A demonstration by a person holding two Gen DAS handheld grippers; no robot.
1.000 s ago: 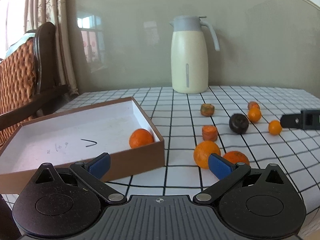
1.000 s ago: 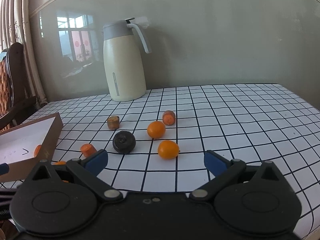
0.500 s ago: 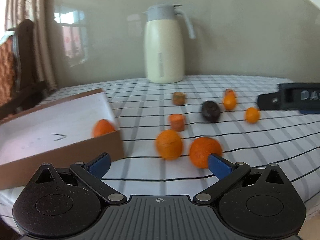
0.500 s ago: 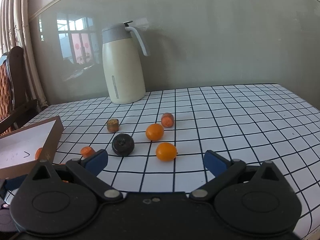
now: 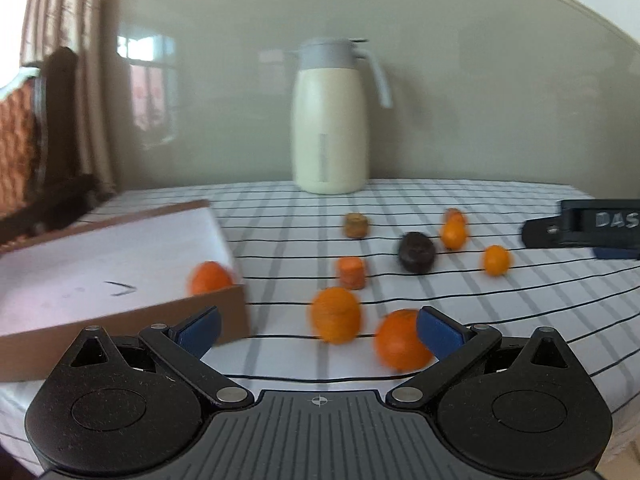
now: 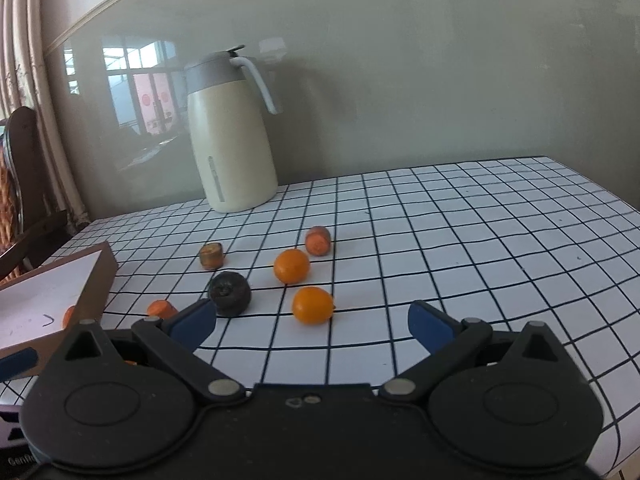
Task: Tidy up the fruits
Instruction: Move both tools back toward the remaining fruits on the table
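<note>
Left wrist view, blurred: left gripper point(image 5: 318, 327) spread apart, empty, over a grid-checked tablecloth point(image 5: 520, 300). Two oranges point(image 5: 336, 314) lie just ahead; another sits in the cardboard box point(image 5: 100, 276) at 10 o'clock. Thermos jug point(image 5: 330, 120) at 12, against a grey-green wall.

Right wrist view: right gripper point(image 6: 312, 322) apart, empty. Kumquats point(image 6: 312, 305) and a dark fruit point(image 6: 229, 293) lie at 12; curtain and chair point(image 6: 24, 168) at 9.

Soft daylight, left wrist view motion-blurred, fisheye-curved edges

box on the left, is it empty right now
No, one orange fruit sits inside the box, against its near right corner.
</note>
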